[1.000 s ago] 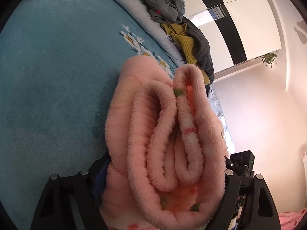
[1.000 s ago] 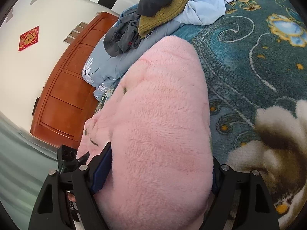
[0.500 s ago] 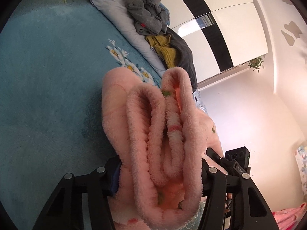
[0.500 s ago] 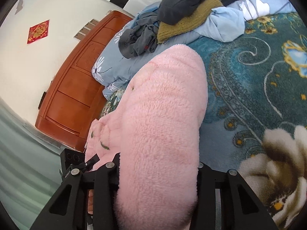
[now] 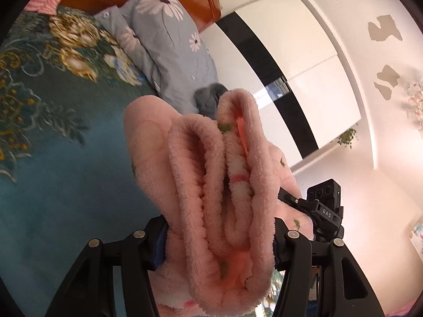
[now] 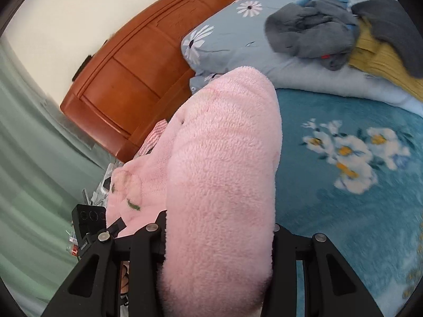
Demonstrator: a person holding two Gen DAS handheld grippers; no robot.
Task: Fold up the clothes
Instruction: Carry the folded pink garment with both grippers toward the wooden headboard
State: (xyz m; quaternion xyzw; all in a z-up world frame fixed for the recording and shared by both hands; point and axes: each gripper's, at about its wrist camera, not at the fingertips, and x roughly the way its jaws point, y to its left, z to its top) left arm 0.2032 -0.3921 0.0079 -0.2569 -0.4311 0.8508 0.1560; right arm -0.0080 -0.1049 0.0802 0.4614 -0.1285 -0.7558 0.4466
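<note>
Bedroom: bed with a teal floral bedspread (image 6: 357, 211), orange-brown wooden headboard (image 6: 137, 74), white wardrobe with a black stripe (image 5: 304, 60) behind. The folded pink fleece garment (image 5: 219, 185) is off the bedspread, carried in the air between both tools; the left wrist view shows its layered fold edges end-on, the right wrist view its smooth outer face (image 6: 222, 185). Left gripper (image 5: 219, 240) has its jaws partly closed and pressing on the bundle from both sides; right gripper (image 6: 219, 240) has its jaws narrower and likewise clamped on the fleece. Step in hand, as I read it: folding done, bundle in transit to wherever finished items go. Possibly that's the headboard end, where a pink striped item (image 5: 43, 0) lies, but I can't confirm. Next move calls for both hands to travel together so the layers don't slide, then lower flat and release both sides at once. Further out: blue-grey daisy-print pillows (image 6: 224, 39), and a pile of unfolded clothes on them, grey garment (image 6: 312, 37) and mustard knit (image 6: 378, 55). Versus a second ago: both jaws squeezed in tighter on the bundle, both views swung toward headboard and pillows, and the bedspread sits further below the bundle.
</note>
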